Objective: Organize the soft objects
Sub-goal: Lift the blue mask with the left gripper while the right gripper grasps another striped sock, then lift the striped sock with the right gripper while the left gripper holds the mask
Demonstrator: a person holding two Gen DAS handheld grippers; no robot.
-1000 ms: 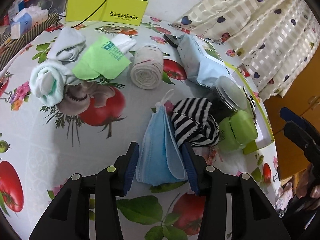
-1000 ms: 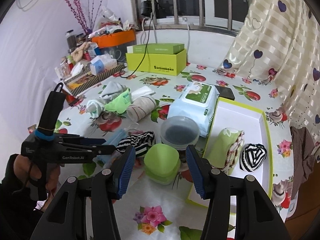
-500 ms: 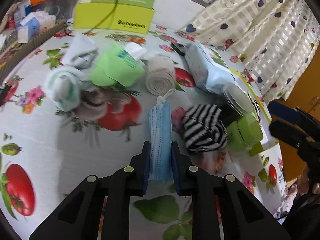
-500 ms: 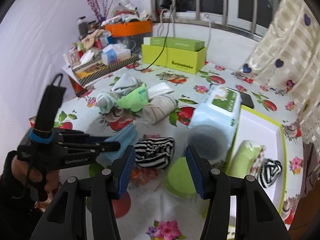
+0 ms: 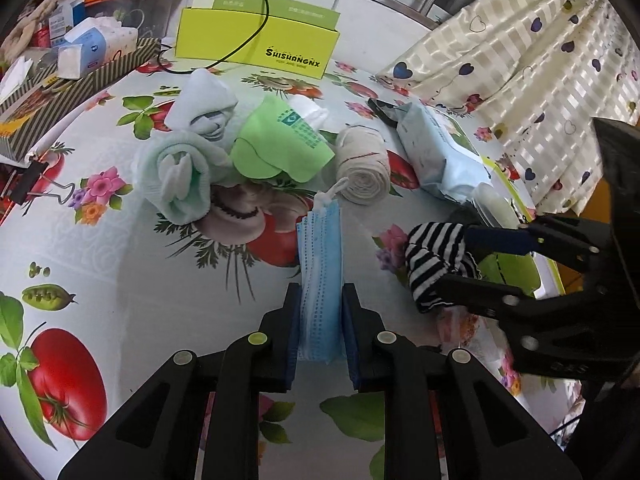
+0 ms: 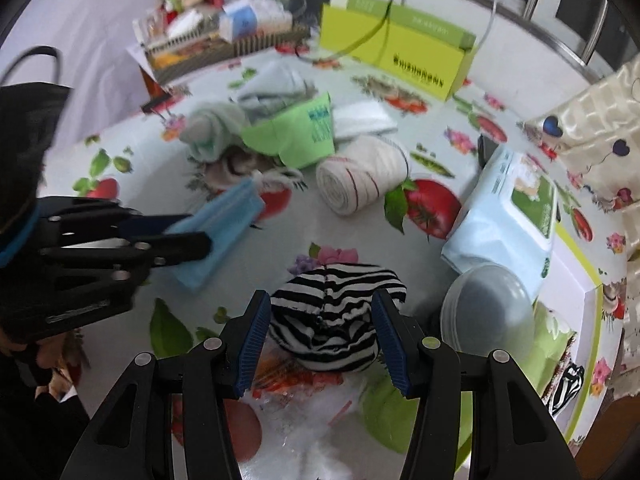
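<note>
My left gripper [image 5: 320, 320] is shut on a folded blue face mask [image 5: 320, 248], which stands on edge between the pads; the mask [image 6: 224, 216] also shows in the right wrist view. My right gripper [image 6: 320, 300] is open and straddles a black-and-white striped sock roll [image 6: 324, 320], one pad on each side. From the left wrist view, the right gripper [image 5: 452, 260] reaches in from the right over the striped roll [image 5: 432, 256]. Behind lie a beige rolled cloth [image 5: 364, 172], a green pouch [image 5: 280, 148] and a mint sock roll [image 5: 176, 176].
A wet-wipes pack [image 6: 508, 216] and a clear round lid [image 6: 488, 308] sit right of the striped roll. A white tray with a green rim [image 6: 576, 280] holds rolled cloths. A yellow-green box [image 5: 260, 48] and a cluttered basket [image 5: 80, 76] stand at the back.
My left gripper closed on the blue mask and squeezed it narrow. My right gripper swung left and down from over the green container to straddle the striped roll.
</note>
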